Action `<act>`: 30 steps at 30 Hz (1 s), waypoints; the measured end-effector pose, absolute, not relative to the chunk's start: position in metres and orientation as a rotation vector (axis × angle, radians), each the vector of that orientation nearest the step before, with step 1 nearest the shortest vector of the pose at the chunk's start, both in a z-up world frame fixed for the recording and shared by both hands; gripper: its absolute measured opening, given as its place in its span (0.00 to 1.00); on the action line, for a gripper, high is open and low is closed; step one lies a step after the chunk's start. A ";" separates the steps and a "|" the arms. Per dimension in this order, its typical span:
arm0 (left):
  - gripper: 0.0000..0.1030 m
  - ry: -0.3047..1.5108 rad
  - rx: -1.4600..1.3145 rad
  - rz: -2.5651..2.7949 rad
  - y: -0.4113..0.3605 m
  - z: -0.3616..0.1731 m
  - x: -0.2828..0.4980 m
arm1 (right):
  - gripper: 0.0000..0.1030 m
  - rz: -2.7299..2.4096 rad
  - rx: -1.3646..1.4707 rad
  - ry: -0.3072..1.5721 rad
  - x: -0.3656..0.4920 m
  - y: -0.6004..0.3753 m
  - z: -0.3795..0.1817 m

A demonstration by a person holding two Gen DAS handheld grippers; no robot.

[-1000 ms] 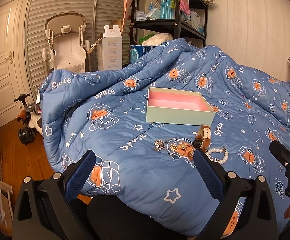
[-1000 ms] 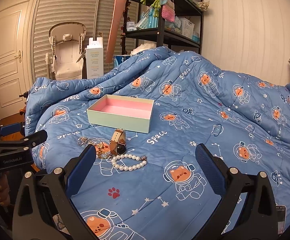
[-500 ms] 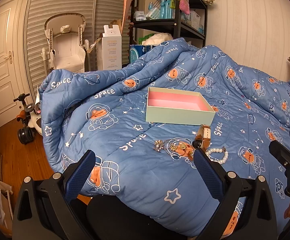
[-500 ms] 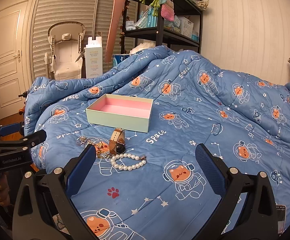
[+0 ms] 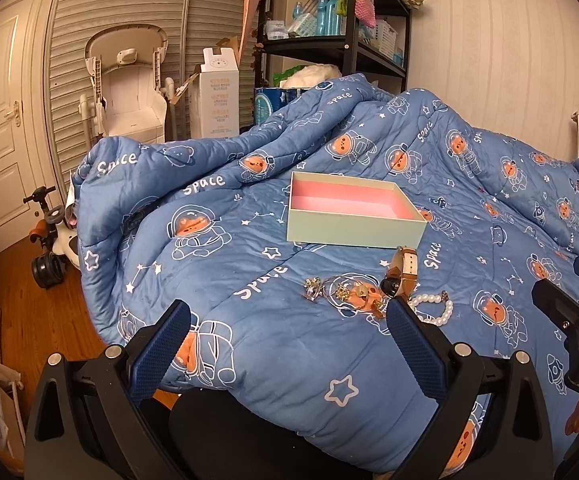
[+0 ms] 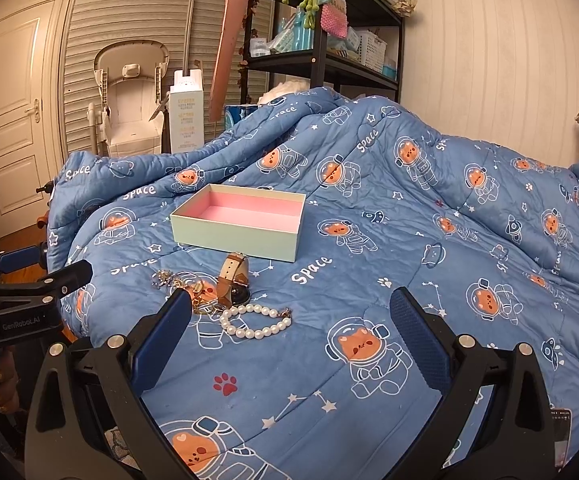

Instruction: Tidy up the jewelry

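Note:
A pale green box (image 5: 353, 232) with a pink inside (image 6: 245, 216) sits open on the blue space-print quilt. Just in front of it lie a tan-strap watch (image 6: 231, 280) (image 5: 401, 274), a pearl bracelet (image 6: 255, 322) (image 5: 433, 310) and a small tangle of gold and silver pieces (image 5: 341, 290) (image 6: 181, 282). My left gripper (image 5: 289, 316) is open, low over the quilt's near edge, its right finger just in front of the jewelry. My right gripper (image 6: 289, 304) is open too, with the pearl bracelet lying between and beyond its fingers.
The quilt (image 6: 449, 240) covers the whole bed and hangs over its left edge above a wood floor (image 5: 13, 304). Behind stand a white baby seat (image 5: 129, 92), a tall carton (image 5: 217, 96) and a black shelf unit (image 5: 341, 40). A toy scooter (image 5: 49, 240) stands by the door.
The right gripper has drifted slightly; the box and jewelry sit a touch lower left in its view. The left view is nearly unchanged. Both stay open.

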State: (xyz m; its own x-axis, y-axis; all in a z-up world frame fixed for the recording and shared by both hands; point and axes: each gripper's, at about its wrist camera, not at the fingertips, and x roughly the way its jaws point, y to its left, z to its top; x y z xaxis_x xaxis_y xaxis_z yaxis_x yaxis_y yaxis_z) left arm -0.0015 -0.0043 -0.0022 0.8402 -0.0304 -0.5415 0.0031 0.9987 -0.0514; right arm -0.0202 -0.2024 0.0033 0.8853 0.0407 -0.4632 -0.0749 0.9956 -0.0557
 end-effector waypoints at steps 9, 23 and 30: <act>0.93 0.573 -0.059 -0.029 -0.003 -0.003 -0.001 | 0.95 0.060 -0.073 0.482 -0.020 -0.202 0.002; 0.94 0.574 -0.062 -0.040 -0.003 -0.004 -0.002 | 0.95 0.061 -0.069 0.490 -0.019 -0.203 0.000; 0.93 0.586 -0.075 -0.069 -0.003 -0.007 0.001 | 0.95 0.154 -0.028 0.576 -0.006 -0.202 -0.010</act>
